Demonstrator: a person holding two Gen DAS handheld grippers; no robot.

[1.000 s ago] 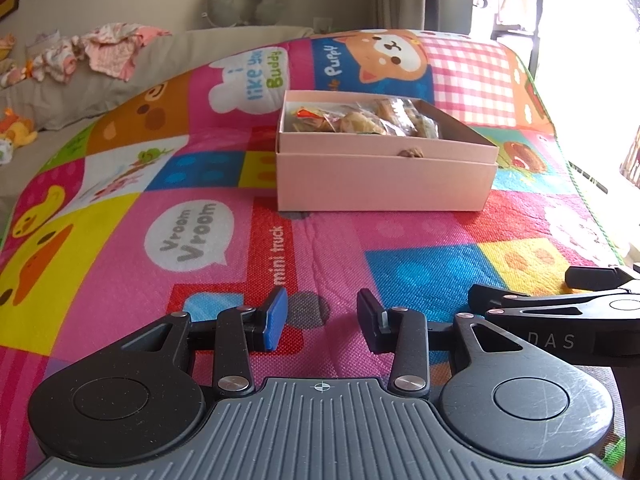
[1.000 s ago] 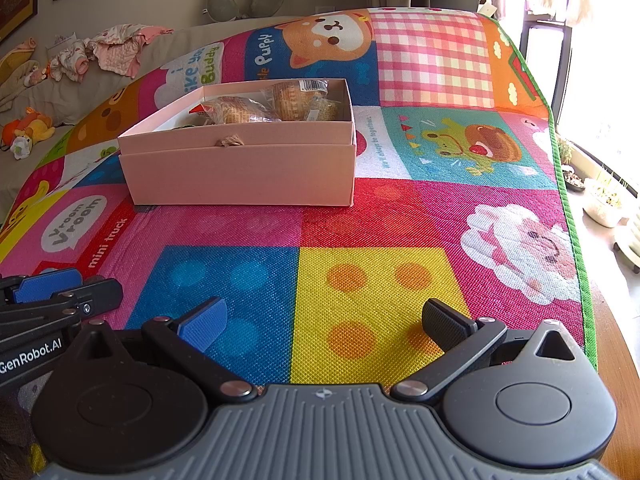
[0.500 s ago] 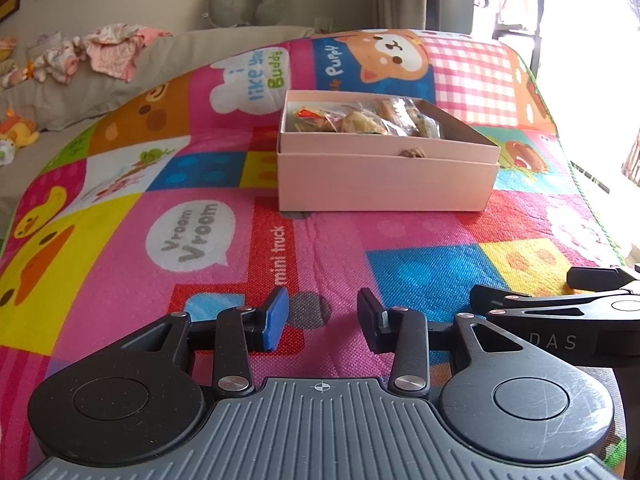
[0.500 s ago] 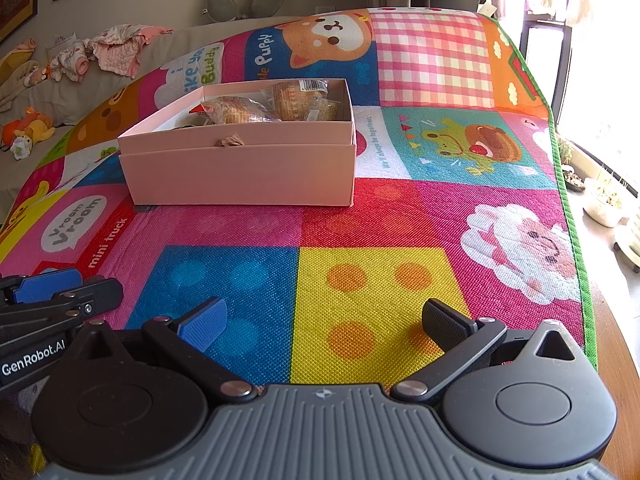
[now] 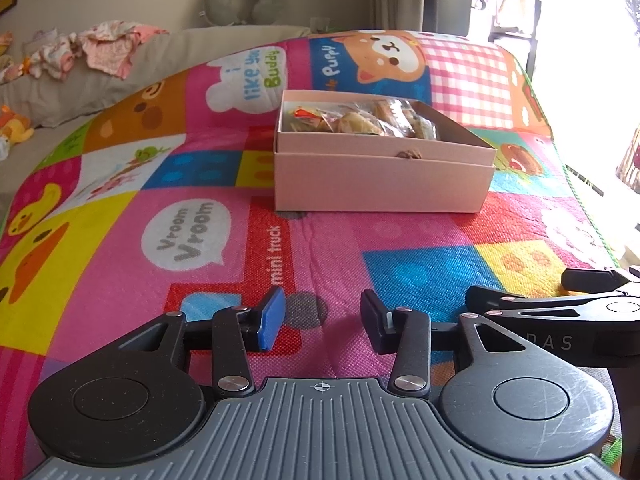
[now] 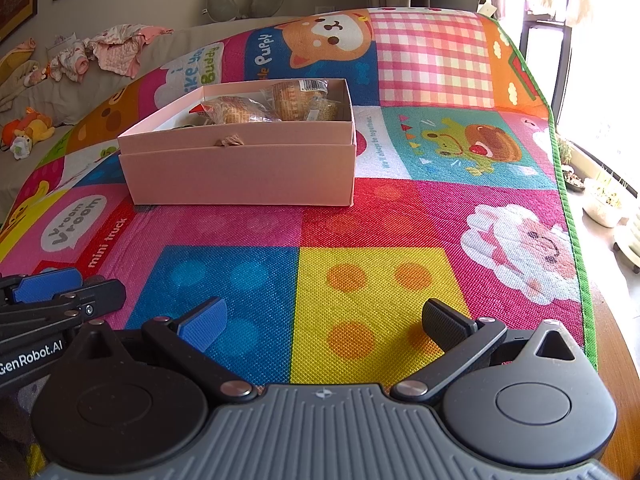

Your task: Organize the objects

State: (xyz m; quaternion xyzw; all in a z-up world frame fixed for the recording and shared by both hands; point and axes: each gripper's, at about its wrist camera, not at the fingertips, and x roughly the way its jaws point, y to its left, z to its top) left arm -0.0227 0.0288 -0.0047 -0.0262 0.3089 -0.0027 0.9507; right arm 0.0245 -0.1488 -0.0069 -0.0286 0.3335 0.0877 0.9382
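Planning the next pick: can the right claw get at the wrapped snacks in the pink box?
Probably yes: the pink box is lidless, the snacks lie exposed, bare mat lies between, and the right claw is open and empty.

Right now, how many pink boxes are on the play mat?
1. The pink box sits open on the play mat, toward its far side, holding wrapped snacks. None other shows.

Left tongs (image 5: 322, 325) opening, empty; right tongs (image 6: 324, 326) spread wide, empty.
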